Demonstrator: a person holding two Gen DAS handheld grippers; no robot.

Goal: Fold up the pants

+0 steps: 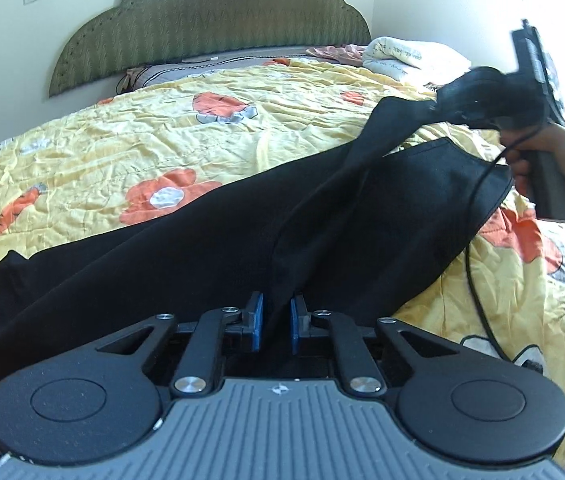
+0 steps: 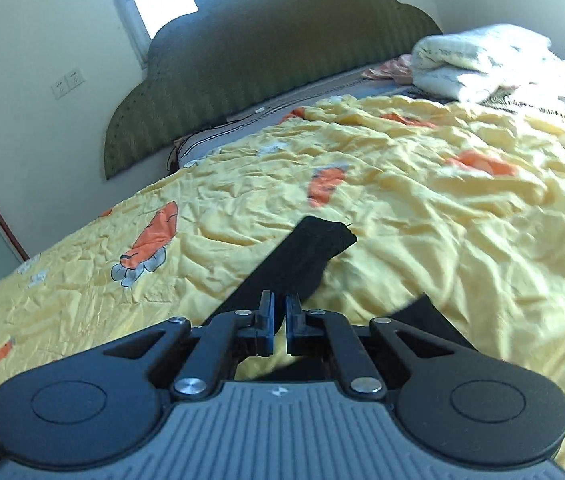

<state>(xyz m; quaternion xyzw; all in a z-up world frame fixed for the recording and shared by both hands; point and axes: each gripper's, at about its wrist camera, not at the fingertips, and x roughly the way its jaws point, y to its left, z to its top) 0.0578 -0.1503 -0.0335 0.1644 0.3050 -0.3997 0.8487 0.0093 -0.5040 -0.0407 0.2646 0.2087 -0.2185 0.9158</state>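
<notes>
Pants point(image 1: 202, 248) were plain black. Bedspread point(image 1: 130, 128) was yellow w/ orange carrot-like shapes & grey-white flowers. Headboard point(image 1: 210, 28) was olive green w/ zigzag pattern. Folded blanket point(image 2: 478, 60) was white/cream. Jaws' pads point(image 1: 258, 320) were blue, gripper bodies black & grey.

Both wrist cameras sit low and close over the yellow flowered bedspread point(image 1: 162, 136), looking along their own fingers toward the green headboard point(image 1: 210, 20), the left view from farther off, the right view rolled and nearer it, and they share the headboard, bedspread and black pants point(image 1: 202, 240).
</notes>
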